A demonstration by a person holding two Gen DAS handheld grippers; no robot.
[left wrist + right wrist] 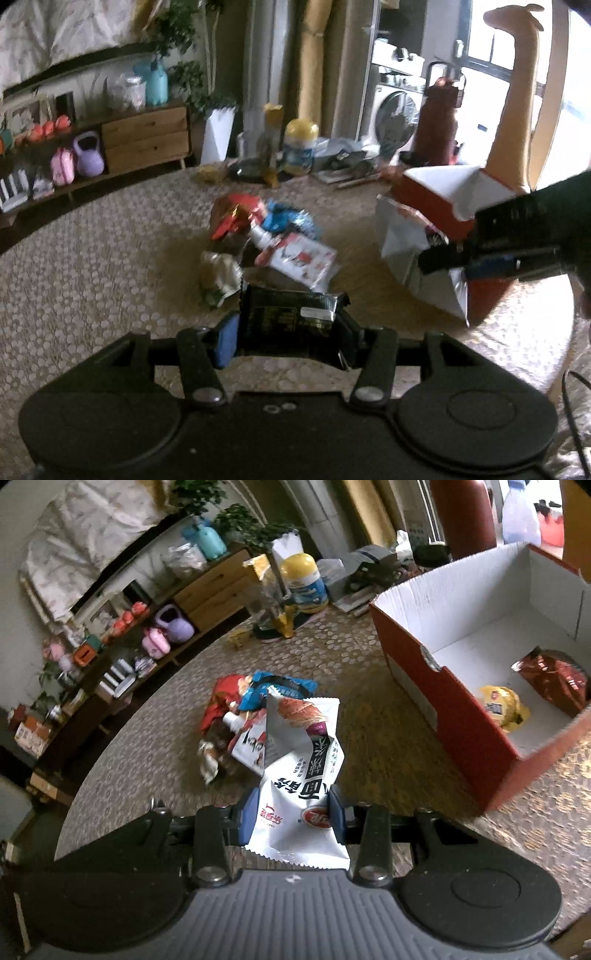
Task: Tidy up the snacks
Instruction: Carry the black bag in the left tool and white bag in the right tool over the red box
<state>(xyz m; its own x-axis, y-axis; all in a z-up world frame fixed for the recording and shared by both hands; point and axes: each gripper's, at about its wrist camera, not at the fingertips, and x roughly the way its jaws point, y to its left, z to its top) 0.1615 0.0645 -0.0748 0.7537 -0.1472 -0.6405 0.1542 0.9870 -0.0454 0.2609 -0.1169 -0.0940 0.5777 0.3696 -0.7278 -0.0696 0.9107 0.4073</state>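
Note:
My left gripper point(288, 326) is shut on a black snack packet point(291, 314), held up off the round table. My right gripper point(291, 808) is shut on a white snack packet point(306, 746) with red and black print, also lifted. The left wrist view shows the right gripper point(443, 258) at the right, with its silver-backed packet point(402, 240) in front of the box. A pile of loose snacks point(251, 709) lies mid-table. The red cardboard box point(417, 664), white inside, stands at the right. It holds a yellow packet point(504, 707) and a dark red packet point(554, 681).
At the table's far edge stand a yellow-lidded canister point(300, 146), a clear vase point(271, 147) and a dark red flask point(439, 122). A patterned cloth point(92, 258) covers the table. A wooden sideboard point(144, 138) with toys lines the wall behind.

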